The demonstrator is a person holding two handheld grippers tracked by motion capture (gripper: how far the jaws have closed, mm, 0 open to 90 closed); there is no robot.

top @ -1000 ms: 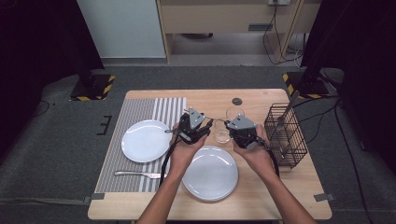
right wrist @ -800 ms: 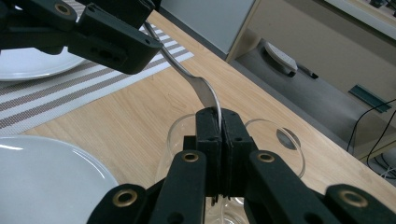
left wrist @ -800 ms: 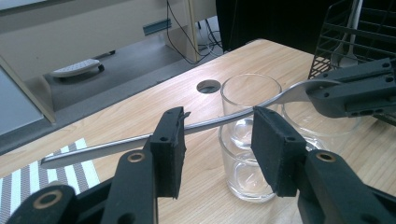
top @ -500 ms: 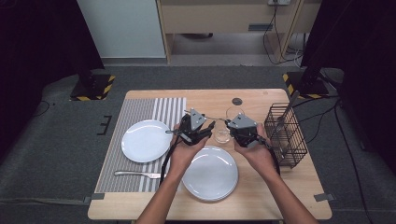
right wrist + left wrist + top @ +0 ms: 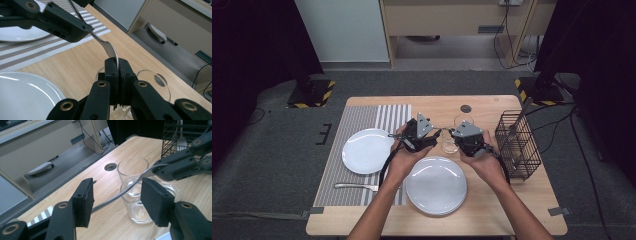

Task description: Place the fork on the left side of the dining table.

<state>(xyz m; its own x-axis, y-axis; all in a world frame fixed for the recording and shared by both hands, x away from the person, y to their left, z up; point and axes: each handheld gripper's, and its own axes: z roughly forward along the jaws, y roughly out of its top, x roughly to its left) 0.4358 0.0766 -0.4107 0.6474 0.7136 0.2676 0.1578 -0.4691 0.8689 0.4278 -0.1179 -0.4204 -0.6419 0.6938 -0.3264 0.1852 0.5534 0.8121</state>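
Note:
A slim metal utensil (image 5: pixel 117 195) hangs level over a clear glass (image 5: pixel 136 206), spanning both grippers above the wooden table (image 5: pixel 512 210). My right gripper (image 5: pixel 117 62) is shut on its wide end (image 5: pixel 110 48). The handle runs back between the jaws of my left gripper (image 5: pixel 117 192), which have just been opening; the pads stand apart, with the handle lying close to the left pad (image 5: pixel 83 201). In the high view the left gripper (image 5: pixel 437 135) and right gripper (image 5: pixel 455 134) face each other over the glass (image 5: pixel 450 146). A second glass (image 5: pixel 132 166) stands just behind.
A white plate (image 5: pixel 367 150) and a fork (image 5: pixel 357 186) lie on the striped placemat (image 5: pixel 362 117). Another white plate (image 5: pixel 436 185) sits near the front edge. A black wire caddy (image 5: pixel 517 145) with cutlery stands at the right. A round hole (image 5: pixel 466 108) marks the tabletop.
The left gripper's jaws stand a little wider apart than before. Both hands have kept their place, and the utensil still spans the two grippers.

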